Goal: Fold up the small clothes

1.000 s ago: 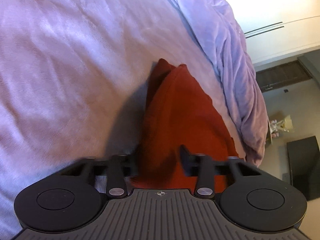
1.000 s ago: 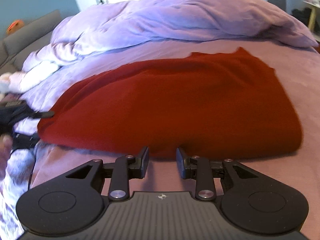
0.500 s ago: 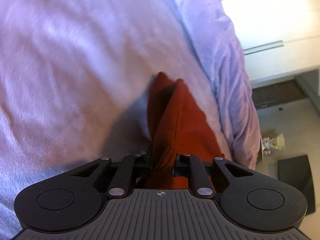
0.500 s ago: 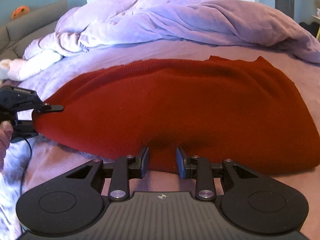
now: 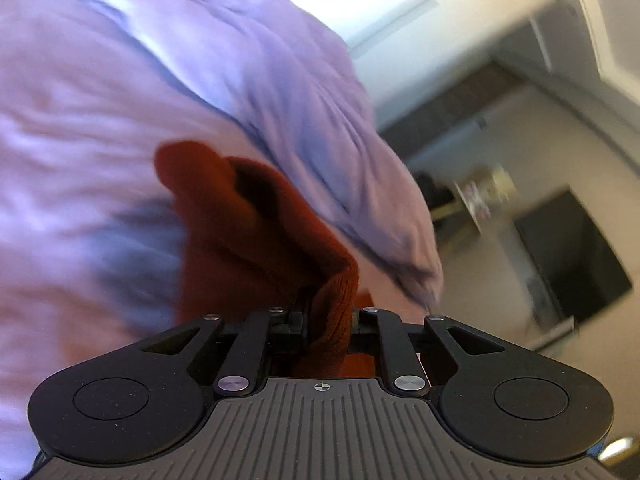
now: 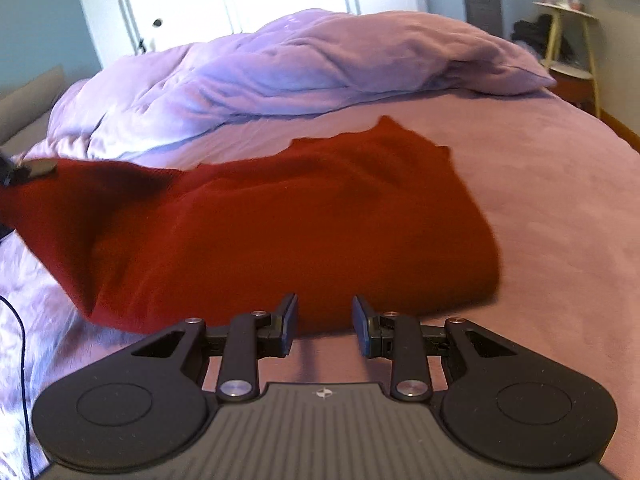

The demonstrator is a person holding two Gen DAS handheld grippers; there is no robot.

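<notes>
A dark red knit garment point(image 6: 300, 216) lies spread on the pink bed sheet point(image 6: 540, 208). Its left end is raised off the bed. In the left wrist view my left gripper point(image 5: 328, 316) is shut on a ribbed edge of the same garment point(image 5: 240, 232), and the cloth hangs away from the jaws toward the bed. One finger of that gripper point(image 6: 36, 168) shows at the far left of the right wrist view, at the lifted corner. My right gripper point(image 6: 325, 320) is open just in front of the garment's near edge, with nothing between its fingers.
A bunched lilac duvet point(image 6: 300, 68) lies along the far side of the bed. A thin black cable point(image 6: 20, 340) trails at the left. A small side table point(image 6: 568, 40) stands at the far right, and a dark screen point(image 5: 572, 252) is on the floor beyond the bed.
My left gripper closed on the garment's edge and then lifted it, rolling as it rose. The garment's left end came up off the bed. My right gripper drifted slightly and stayed open.
</notes>
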